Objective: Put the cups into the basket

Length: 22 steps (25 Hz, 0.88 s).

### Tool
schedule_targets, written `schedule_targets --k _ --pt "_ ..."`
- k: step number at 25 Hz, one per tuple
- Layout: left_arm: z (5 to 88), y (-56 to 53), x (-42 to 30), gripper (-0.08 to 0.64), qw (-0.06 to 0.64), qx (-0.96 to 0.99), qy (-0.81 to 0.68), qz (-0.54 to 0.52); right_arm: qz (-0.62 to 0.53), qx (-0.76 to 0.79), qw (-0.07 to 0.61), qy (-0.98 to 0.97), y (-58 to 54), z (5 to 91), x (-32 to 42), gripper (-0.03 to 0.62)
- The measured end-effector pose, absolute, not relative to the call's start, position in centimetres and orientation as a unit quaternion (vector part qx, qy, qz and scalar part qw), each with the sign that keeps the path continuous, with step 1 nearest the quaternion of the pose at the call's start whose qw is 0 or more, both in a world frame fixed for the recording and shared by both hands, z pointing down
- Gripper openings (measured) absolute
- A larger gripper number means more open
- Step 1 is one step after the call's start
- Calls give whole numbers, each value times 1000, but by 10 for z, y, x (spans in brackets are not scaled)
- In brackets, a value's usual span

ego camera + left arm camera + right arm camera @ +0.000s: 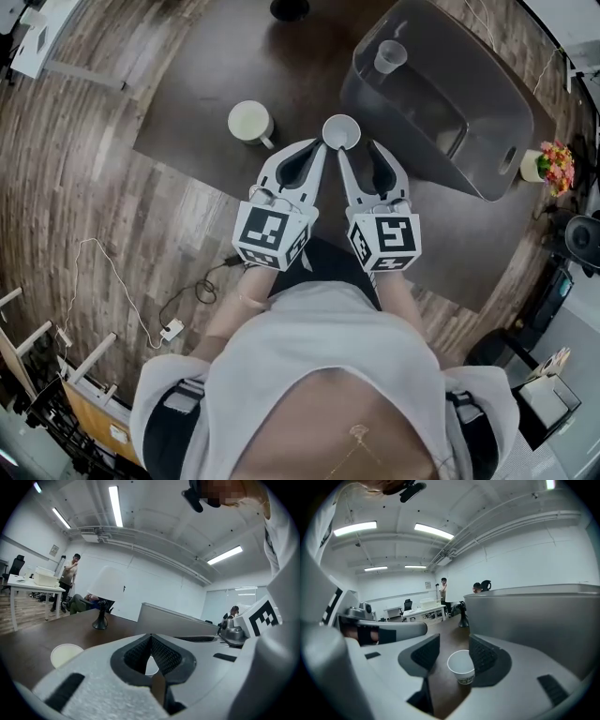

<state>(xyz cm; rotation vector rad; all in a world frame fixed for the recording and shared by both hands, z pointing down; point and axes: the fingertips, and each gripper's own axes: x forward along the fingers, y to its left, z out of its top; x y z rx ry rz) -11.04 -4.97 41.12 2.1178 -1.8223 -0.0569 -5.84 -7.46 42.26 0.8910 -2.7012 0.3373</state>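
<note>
We are holding the right gripper (454,649) a little apart around the cup (461,666), ready to grab it. The left gripper (151,641) is waiting beside it, pinched together and empty.

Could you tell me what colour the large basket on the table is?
The large plastic basket is plain grey; the head view shows it best.

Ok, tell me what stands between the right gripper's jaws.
A white paper cup, upright on the table, with the jaws apart; the right gripper view shows it.

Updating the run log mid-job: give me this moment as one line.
left gripper: shut, empty | right gripper: open, paper cup between jaws, ungripped | basket: clear cup inside | mug: outside basket
</note>
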Motion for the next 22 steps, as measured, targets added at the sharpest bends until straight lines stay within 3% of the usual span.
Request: schedule_targets --k 12,22 --pt "450 -52 -130 9 207 728 -653 -6 154 315 196 -916 -91 473 -75 344" --pt "470 -42 -146 9 224 708 -670 3 162 336 235 -897 -100 516 -77 383"
